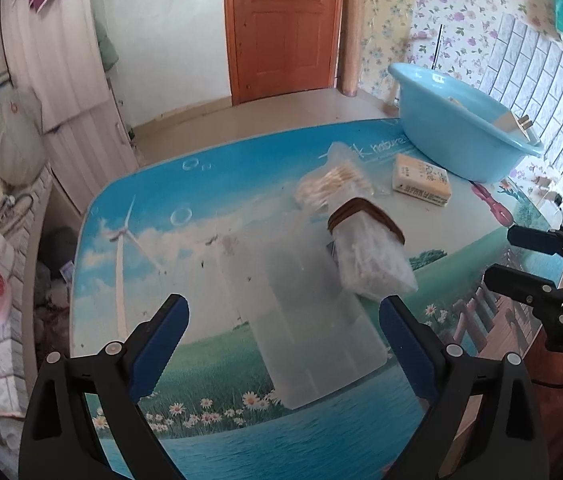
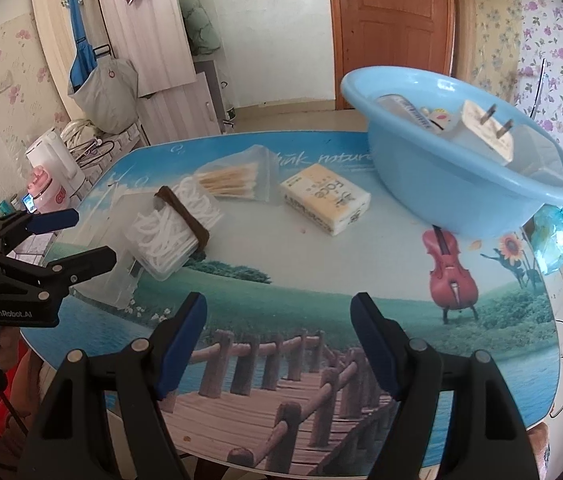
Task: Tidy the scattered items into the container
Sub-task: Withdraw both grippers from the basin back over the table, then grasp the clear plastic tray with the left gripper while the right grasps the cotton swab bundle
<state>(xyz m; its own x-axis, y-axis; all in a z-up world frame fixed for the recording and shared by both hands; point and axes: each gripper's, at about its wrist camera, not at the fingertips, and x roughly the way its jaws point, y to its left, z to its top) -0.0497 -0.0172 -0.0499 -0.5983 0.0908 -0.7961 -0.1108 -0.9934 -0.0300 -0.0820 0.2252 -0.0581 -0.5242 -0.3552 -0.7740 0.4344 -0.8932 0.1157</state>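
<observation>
Printed with sky, meadow and boardwalk, the table (image 2: 321, 248) fills both views. At lower centre of the left wrist view the left gripper (image 1: 283, 316) hangs with jaws apart over a frosted plastic box (image 1: 305, 320). The right gripper (image 2: 279, 316), also spread and empty, hovers lower centre. Beyond, mid-frame, lie a banded pack of white sticks (image 2: 169, 228), a bag of cotton swabs (image 2: 233, 178) and a tissue pack (image 2: 325, 198); the blue basin (image 2: 453, 184) sits upper right. All look light; the bags probably soft and slippery, best pinched across the middle.
</observation>
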